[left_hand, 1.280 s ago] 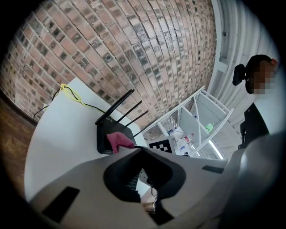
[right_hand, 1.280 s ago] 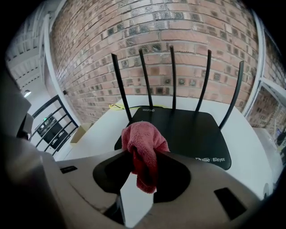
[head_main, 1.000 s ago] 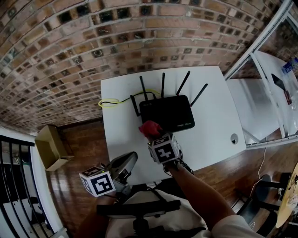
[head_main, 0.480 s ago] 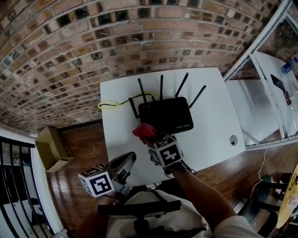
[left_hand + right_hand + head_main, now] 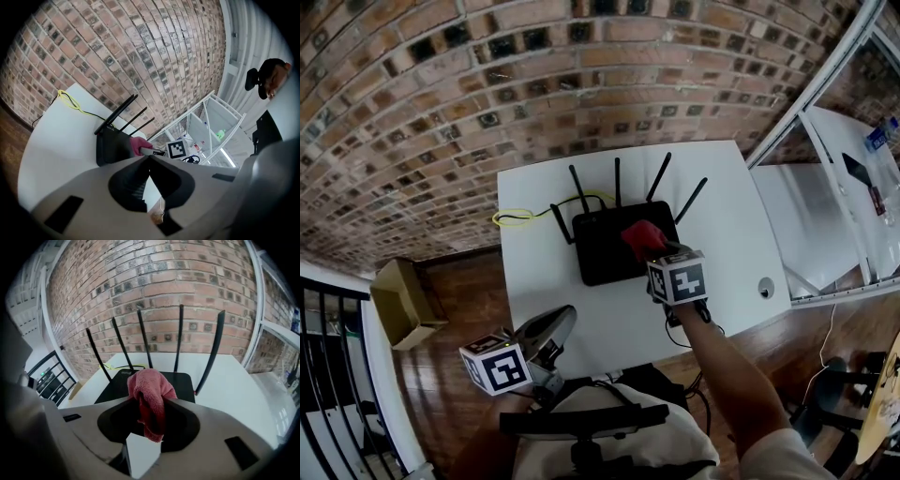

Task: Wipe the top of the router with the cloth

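The black router (image 5: 605, 248) stands on the white table (image 5: 727, 183) with several antennas up along its back. My right gripper (image 5: 651, 246) is shut on a red cloth (image 5: 640, 233) over the router's right half. In the right gripper view the cloth (image 5: 150, 399) bulges out between the jaws in front of the router (image 5: 182, 380). My left gripper (image 5: 551, 330) hangs low off the table's near left edge, shut with nothing in it. Its own view shows the router (image 5: 108, 143), the cloth (image 5: 137, 144) and the left gripper (image 5: 149, 157).
A yellow cable (image 5: 514, 217) loops from the router's back left across the table. A round hole (image 5: 766, 288) sits near the table's right front corner. A cardboard box (image 5: 401, 298) lies on the wooden floor at left. A brick wall stands behind; a second white desk (image 5: 825, 220) adjoins at right.
My right gripper carried the red cloth from the router's front left corner rightward and slightly farther back, over the router's right side. The left gripper stayed in place.
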`<state>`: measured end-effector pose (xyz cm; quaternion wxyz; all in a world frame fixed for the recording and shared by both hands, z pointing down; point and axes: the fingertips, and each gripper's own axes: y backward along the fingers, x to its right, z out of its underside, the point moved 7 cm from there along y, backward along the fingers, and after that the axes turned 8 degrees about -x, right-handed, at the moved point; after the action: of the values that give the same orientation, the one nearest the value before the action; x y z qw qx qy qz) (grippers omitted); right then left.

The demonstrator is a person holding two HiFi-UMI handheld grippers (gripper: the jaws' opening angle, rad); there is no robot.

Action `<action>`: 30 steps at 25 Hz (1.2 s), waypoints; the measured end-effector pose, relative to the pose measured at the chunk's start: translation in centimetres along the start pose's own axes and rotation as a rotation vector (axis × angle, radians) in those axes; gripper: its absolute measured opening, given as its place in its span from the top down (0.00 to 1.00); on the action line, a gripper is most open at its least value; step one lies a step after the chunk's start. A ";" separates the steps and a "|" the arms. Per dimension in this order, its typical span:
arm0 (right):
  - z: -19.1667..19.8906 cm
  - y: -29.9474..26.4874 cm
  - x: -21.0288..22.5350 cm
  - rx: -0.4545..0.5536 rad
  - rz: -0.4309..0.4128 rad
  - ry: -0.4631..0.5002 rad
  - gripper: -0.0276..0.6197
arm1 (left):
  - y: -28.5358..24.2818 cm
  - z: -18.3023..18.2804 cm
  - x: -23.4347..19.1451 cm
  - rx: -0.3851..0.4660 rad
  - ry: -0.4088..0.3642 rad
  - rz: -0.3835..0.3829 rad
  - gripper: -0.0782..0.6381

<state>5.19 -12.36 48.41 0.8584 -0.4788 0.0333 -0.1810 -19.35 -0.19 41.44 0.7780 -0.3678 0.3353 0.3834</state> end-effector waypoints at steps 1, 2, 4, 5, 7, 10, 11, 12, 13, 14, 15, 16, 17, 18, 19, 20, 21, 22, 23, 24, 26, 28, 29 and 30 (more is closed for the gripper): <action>-0.1 0.0 1.1 -0.002 0.024 -0.008 0.75 | -0.2 0.0 0.0 -0.002 -0.001 -0.002 0.88; -0.2 -0.1 2.2 -0.004 0.046 -0.016 0.76 | -0.3 0.0 0.1 -0.004 -0.002 -0.004 0.88; -0.2 -1.0 4.4 -0.002 0.067 -0.032 0.75 | -0.5 -0.1 0.2 -0.005 -0.006 -0.009 0.88; -0.1 -1.6 5.2 0.002 0.068 -0.041 0.76 | -0.6 -0.1 0.2 -0.005 -0.006 -0.012 0.88; -0.8 -0.9 5.9 -0.005 0.096 -0.068 0.75 | -0.7 -0.1 0.4 -0.002 -0.002 -0.016 0.88; -0.3 -2.2 6.8 -0.048 0.122 -0.090 0.76 | -0.6 -0.1 0.7 -0.003 -0.001 -0.027 0.88; 0.5 -3.8 7.4 -0.060 0.112 -0.088 0.75 | -0.5 -0.1 0.7 -0.001 -0.002 -0.028 0.88; 1.1 -5.0 7.8 -0.065 0.103 -0.083 0.76 | -0.5 0.0 0.5 -0.001 0.001 -0.035 0.88; 1.3 -5.7 7.8 -0.066 0.099 -0.079 0.76 | -0.3 0.1 0.3 -0.004 0.008 -0.047 0.88; 1.4 -5.9 7.7 -0.067 0.100 -0.078 0.76 | -0.1 0.2 0.1 -0.005 0.014 -0.057 0.88; 1.3 -5.8 7.4 -0.068 0.103 -0.077 0.76 | -0.1 0.2 0.1 -0.002 0.013 -0.058 0.88; 1.1 -5.4 7.0 -0.067 0.107 -0.075 0.76 | 0.0 0.1 0.2 0.006 0.010 -0.053 0.88; 0.6 -4.6 6.3 -0.064 0.113 -0.076 0.76 | 0.0 0.0 0.3 0.013 0.008 -0.046 0.88; 0.2 -3.8 5.6 -0.061 0.117 -0.076 0.76 | 0.0 0.0 0.4 0.018 0.007 -0.041 0.88; 0.2 -3.8 5.1 -0.063 0.114 -0.071 0.76 | 0.0 0.0 0.4 0.021 0.010 -0.038 0.88; 0.5 -4.4 4.9 -0.069 0.106 -0.062 0.76 | 0.0 0.1 0.3 0.021 0.015 -0.038 0.88; 0.6 -4.7 4.5 -0.080 0.105 -0.050 0.76 | 0.1 0.2 0.2 0.018 0.018 -0.043 0.88; 0.4 -4.3 3.7 -0.092 0.112 -0.039 0.76 | 0.2 0.3 0.1 0.014 0.019 -0.052 0.88; 0.1 -3.8 2.9 -0.100 0.116 -0.029 0.76 | 0.3 0.3 0.0 0.012 0.017 -0.059 0.88; 0.0 -3.6 2.1 -0.105 0.112 -0.019 0.76 | 0.3 0.3 0.1 0.013 0.014 -0.061 0.88; -0.2 -3.7 0.8 -0.109 0.092 -0.004 0.76 | 0.3 0.3 0.3 0.019 0.012 -0.049 0.88; -0.2 -3.9 -0.4 -0.115 0.073 0.005 0.76 | 0.2 0.4 0.2 0.020 0.013 -0.033 0.88; -0.3 -4.0 -1.0 -0.119 0.065 0.008 0.76 | 0.3 0.6 0.1 0.016 0.016 -0.034 0.88; -0.3 -4.0 -1.6 -0.122 0.058 0.010 0.76 | 0.4 0.6 0.0 0.015 0.018 -0.038 0.88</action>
<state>2.51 -13.98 51.44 0.8323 -0.5281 0.0623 -0.1563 -19.49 0.48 41.62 0.7847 -0.3718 0.3382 0.3627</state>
